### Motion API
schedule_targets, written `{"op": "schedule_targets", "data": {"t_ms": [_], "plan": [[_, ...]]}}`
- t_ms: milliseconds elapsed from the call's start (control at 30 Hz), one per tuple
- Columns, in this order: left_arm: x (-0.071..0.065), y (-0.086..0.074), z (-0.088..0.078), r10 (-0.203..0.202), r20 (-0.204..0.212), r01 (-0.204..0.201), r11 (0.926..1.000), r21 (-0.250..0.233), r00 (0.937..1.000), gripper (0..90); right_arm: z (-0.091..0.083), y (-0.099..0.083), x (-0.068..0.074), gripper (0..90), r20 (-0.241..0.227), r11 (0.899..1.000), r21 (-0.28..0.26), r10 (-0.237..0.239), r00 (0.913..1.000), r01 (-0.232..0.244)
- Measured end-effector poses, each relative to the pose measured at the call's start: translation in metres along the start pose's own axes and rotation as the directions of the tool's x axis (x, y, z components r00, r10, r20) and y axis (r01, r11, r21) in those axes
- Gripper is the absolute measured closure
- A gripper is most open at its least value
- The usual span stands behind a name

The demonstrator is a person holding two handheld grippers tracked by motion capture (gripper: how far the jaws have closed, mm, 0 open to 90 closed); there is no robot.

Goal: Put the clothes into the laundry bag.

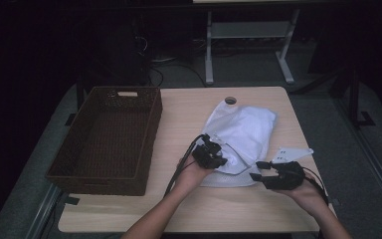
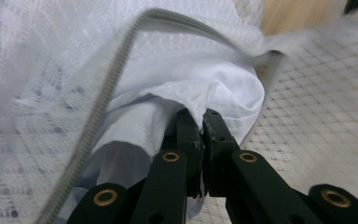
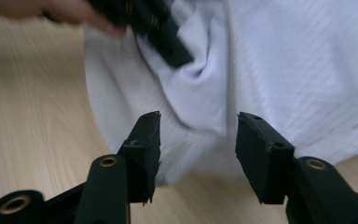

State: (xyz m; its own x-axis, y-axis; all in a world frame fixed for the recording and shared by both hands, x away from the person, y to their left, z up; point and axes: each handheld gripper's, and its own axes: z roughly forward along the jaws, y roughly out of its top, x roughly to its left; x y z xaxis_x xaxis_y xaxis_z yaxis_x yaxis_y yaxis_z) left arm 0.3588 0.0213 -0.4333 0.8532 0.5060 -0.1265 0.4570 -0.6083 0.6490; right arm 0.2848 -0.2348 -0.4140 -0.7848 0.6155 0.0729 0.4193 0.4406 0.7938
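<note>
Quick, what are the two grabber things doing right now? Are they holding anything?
Left gripper: shut on the white cloth inside the mesh bag.
Right gripper: open, holding nothing.

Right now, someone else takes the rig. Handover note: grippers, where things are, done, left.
Left gripper: shut on a fold of the white cloth inside the mesh laundry bag, at the bag's open zipper.
Right gripper: open, nothing between the jaws, held just off the bag's near edge.
Things: bag lies on the table right of centre, cloth at its mouth. Brown wicker basket stands at the table's left; nothing shows inside it.
Done: cloth gripped.
Left: likely pull the cloth out of the bag, probably into the basket; the right gripper could pin the bag.
</note>
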Motion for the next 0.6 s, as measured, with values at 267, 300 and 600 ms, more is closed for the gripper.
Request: {"op": "schedule_targets", "data": {"t_ms": [267,300,600], "plan": [[-0.002,0.001,0.000,-0.003,-0.003,0.003,1.0000,0.002,1.0000,86.6,0.014,0.002,-0.009,44.9,0.020,0.997,0.071,-0.017,0.9997,0.016],[-0.002,0.001,0.000,0.002,-0.005,-0.002,1.0000,0.005,1.0000,86.6,0.023,-0.001,-0.011,45.1,0.028,0.995,0.096,-0.019,0.9994,0.016],[-0.023,0.008,-0.005,0.028,0.046,-0.027,0.9993,-0.028,0.9985,82.5,0.043,-0.008,-0.008,43.4,0.020,0.977,0.212,-0.044,0.9988,0.039]]}}
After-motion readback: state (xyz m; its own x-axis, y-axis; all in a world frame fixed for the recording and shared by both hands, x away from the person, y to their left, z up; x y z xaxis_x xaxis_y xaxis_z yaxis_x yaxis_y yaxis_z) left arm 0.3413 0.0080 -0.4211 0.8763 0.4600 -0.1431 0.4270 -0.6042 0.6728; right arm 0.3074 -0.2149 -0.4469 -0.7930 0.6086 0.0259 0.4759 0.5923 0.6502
